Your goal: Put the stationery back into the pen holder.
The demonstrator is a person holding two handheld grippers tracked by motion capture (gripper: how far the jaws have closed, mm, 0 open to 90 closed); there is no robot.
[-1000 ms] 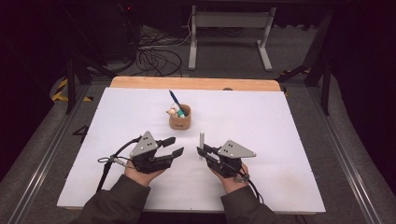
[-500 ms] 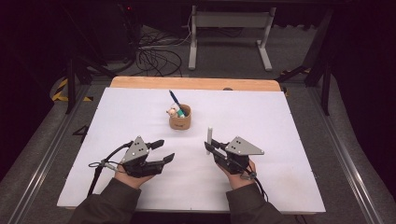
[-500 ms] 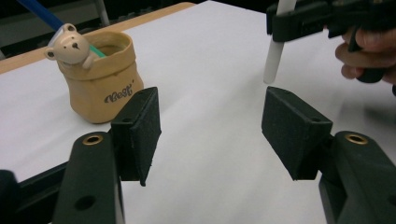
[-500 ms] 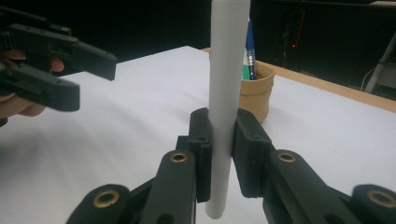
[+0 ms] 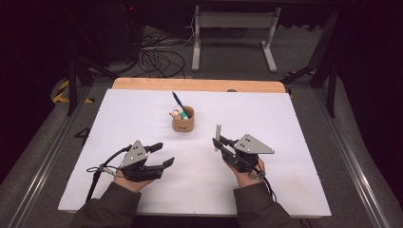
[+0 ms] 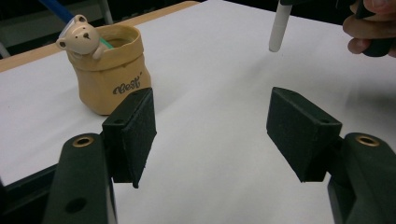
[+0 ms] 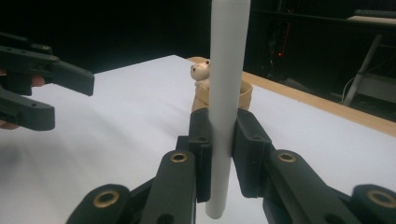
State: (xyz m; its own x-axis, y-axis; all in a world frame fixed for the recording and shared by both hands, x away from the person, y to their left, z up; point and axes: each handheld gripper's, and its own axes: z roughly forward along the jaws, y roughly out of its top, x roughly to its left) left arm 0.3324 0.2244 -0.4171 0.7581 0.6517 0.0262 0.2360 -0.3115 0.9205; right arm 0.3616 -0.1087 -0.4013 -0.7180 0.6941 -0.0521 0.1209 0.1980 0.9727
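While one white pen point(image 5: 218, 136) sits clamped in right jaws, left jaws just opened wide, empty.

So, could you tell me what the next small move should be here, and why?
Probably carry the white pen over to the tan holder and lower it in. The right gripper is shut on the pen, which stands upright, apart from the holder. The holder already has a blue pen in it. The left gripper holds nothing; its jaws have just been opening.
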